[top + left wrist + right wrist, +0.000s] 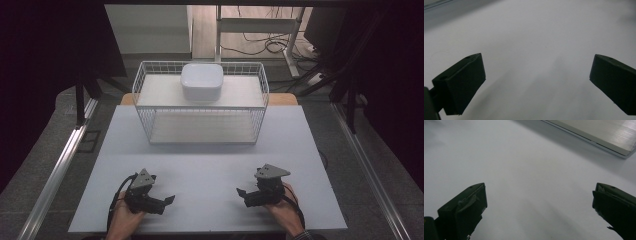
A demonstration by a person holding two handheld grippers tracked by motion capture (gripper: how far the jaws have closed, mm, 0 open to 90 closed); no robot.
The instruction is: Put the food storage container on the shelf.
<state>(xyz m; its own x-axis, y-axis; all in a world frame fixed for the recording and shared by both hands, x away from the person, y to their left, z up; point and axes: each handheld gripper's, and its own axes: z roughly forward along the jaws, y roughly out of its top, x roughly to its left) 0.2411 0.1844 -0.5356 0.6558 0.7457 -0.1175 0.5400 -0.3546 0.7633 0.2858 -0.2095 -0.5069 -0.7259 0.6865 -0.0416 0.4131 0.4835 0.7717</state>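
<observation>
A white wire basket (pixel 200 127) with two shelves stands at the far middle of the pale table (pixel 210 165). A white rounded square bowl (pixel 201 81) sits on the basket's upper shelf. My left gripper (pixel 167 202) rests low at the near left, held by a hand, its jaws pointing right and wide apart. My right gripper (pixel 242 195) rests at the near right, held by the other hand, its jaws pointing left and wide apart. Between the left gripper (pixel 536 75) jaws and the right gripper (pixel 539 197) jaws lies bare table.
Metal rails (pixel 60 165) run along both sides of the table. A metal strip (pixel 596 135) crosses the top right of the right gripper view. Behind the basket are a desk frame and cables (pixel 265 42) on the floor. Bare table lies between the grippers and the basket.
</observation>
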